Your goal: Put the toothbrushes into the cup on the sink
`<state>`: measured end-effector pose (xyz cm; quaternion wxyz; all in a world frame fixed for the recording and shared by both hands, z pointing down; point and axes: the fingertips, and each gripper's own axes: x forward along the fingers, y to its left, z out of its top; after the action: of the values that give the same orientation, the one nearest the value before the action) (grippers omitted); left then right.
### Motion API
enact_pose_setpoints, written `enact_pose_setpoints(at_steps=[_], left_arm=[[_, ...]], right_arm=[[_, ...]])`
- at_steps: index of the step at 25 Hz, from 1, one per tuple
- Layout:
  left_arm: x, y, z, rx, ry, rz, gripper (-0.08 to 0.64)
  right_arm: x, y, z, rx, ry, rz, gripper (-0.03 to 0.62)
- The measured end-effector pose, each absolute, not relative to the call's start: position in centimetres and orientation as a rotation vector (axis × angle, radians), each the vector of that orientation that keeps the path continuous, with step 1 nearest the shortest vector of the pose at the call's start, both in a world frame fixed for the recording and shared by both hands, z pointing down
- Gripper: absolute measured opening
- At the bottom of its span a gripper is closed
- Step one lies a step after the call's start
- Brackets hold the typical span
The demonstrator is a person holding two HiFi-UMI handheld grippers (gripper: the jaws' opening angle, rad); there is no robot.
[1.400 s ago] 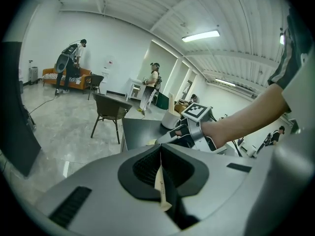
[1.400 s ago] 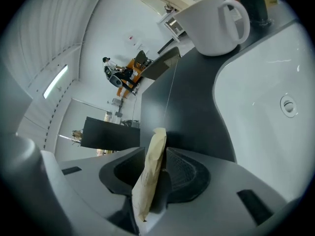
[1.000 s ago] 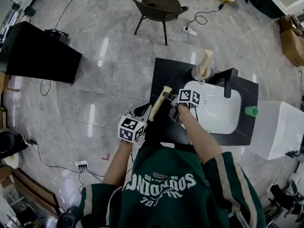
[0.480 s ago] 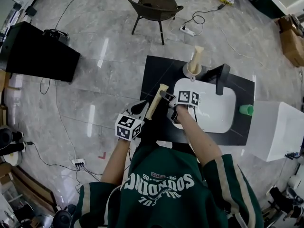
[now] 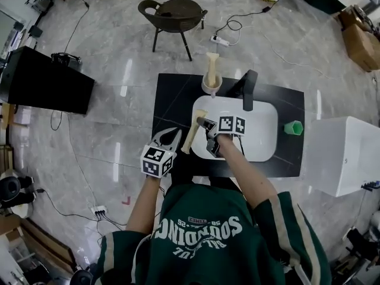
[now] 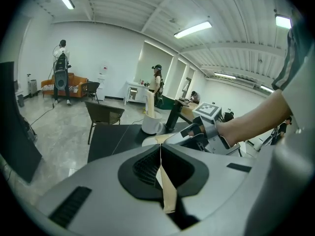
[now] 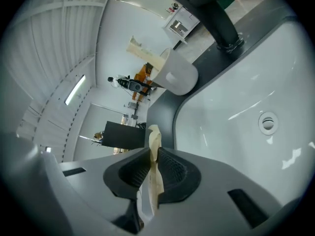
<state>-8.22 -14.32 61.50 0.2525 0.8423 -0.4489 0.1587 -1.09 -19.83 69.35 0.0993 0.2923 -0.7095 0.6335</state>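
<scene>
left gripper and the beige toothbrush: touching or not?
Touching. The left gripper view shows the left gripper with both jaws closed against the toothbrush, with no gap on either side.

The worktop [image 5: 172,100] was black, the sink [image 5: 264,141] set in it white, the tap [image 5: 248,88] black. The cup [image 5: 209,88] was white and the upright toothbrush [image 5: 212,64] in it pale cream; the slanted toothbrush [image 5: 190,136] was the same cream. The left claw [image 5: 169,140] and the right claw [image 5: 203,123] were pale grey with black pads [image 6: 140,168], each with a cube [image 5: 155,160] patterned in black-and-white squares. A small beaker [image 5: 293,127] was bright green. The floor [image 5: 119,46] was grey marble with pale veins, the chair [image 5: 172,10] dark brown, and the person's jersey [image 5: 202,218] dark green with cream stripes and lettering
</scene>
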Motion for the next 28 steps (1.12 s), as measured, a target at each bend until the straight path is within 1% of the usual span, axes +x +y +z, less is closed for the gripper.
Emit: enact_pose_setpoints(at_steps=[8, 18, 24, 28], left_arm=[[-0.9, -14.7, 60.2, 2.344, -1.174, 0.445, 0.012], [6.0, -15.6, 59.6, 2.403, -1.122, 0.470, 0.012], [9.2, -15.5, 59.6, 2.405, -1.118, 0.476, 0.012], [11.4, -15.5, 59.3, 2.430, -1.108, 0.474, 0.011]], right_arm=[[6.2, -19.3, 68.4, 0.931, -2.118, 1.901, 0.072], [14.1, -18.4, 68.0, 1.037, -2.148, 1.922, 0.072], [18.5, -18.1, 67.6, 1.083, -2.176, 1.886, 0.072], [20.8, -18.0, 66.4, 1.092, -2.236, 1.805, 0.071]])
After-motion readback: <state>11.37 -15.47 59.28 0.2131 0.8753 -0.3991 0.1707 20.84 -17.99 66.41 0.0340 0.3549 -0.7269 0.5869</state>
